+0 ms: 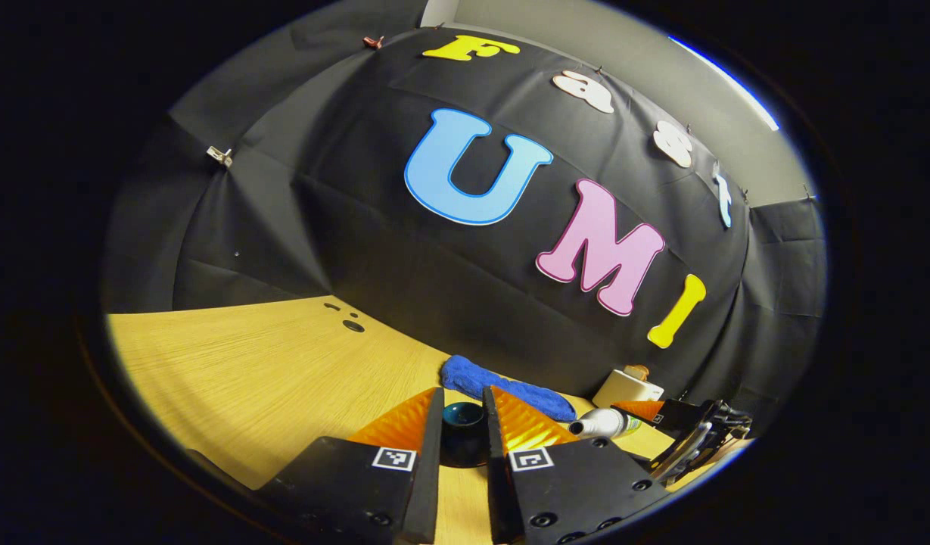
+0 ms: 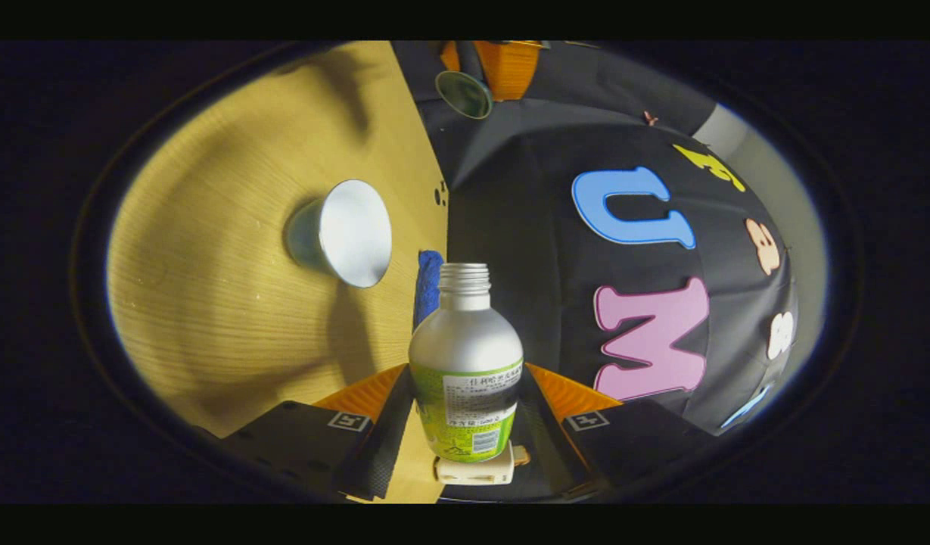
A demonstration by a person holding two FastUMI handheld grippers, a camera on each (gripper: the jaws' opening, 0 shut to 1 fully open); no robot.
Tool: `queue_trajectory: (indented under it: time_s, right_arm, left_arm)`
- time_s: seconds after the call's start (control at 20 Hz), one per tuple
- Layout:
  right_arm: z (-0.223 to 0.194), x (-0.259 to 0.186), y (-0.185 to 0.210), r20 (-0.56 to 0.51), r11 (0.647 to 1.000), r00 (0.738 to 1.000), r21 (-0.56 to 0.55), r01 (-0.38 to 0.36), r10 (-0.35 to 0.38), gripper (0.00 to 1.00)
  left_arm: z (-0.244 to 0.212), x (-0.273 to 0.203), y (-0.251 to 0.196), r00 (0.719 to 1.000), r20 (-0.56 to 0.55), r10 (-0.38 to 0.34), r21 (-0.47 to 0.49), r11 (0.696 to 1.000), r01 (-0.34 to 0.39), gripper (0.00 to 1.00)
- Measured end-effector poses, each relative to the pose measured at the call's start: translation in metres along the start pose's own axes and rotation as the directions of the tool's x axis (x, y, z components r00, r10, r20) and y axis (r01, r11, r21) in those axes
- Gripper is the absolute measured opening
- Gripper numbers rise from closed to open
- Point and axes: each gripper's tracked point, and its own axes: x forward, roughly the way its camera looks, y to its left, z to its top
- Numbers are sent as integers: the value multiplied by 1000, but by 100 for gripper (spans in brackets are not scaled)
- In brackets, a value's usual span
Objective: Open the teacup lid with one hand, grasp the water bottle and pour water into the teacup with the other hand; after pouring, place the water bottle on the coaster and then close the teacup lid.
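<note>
The bottle point(image 2: 465, 363) sits clamped between the right gripper's point(image 2: 465, 424) two fingers, both pressing on its labelled lower body; its open threaded neck points toward 12 o'clock in the right gripper view. The whole view is rolled sideways, so the bottle is tipped over with its mouth toward the cup point(image 2: 342, 233), which shows at 10 o'clock from the neck, its wide pale opening facing the camera, apart from the bottle's mouth. The cup stands on the wooden table point(image 2: 222, 303). A blue cloth point(image 2: 428, 284) lies just behind the bottle's shoulder, at the table's far edge. Below the bottle's base, at 6 o'clock, is a pale block point(image 2: 476, 469); I cannot tell what it is.

The lid point(image 1: 463, 431) is held between the left gripper's point(image 1: 463, 443) fingers, a dark round piece with a teal top, both fingers closed against its sides. In the right gripper view the lid point(image 2: 465, 94) shows at 12 o'clock, near the upper edge.

In the left gripper view, the cloth point(image 1: 510, 390) lies just beyond the fingers at 1 o'clock. At 3 o'clock the bottle point(image 1: 604, 424) lies tilted in the right gripper point(image 1: 680, 431).
</note>
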Motion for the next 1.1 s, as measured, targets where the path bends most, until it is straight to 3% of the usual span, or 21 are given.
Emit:
queue_trajectory:
  time_s: [0.05,0.3,0.4,1.1]
  right_arm:
    - [0,1,2,2,1000,1000,-23,0,0,75]
    - [2,0,3,6,991,1000,-133,6,-6,81]
    - [4,0,4,7,982,1000,-186,14,-13,78]
    - [10,-3,-13,68,899,994,-426,102,-81,78]
  left_arm:
    - [1,-1,1,1000,-1,2,1,1000,-2,30]
    - [1,0,-1,1000,-6,-2,1,1000,2,30]
    - [2,-1,-1,1000,-6,0,1,1000,0,33]
    - [1,-1,1,1000,-16,2,0,1000,-2,30]
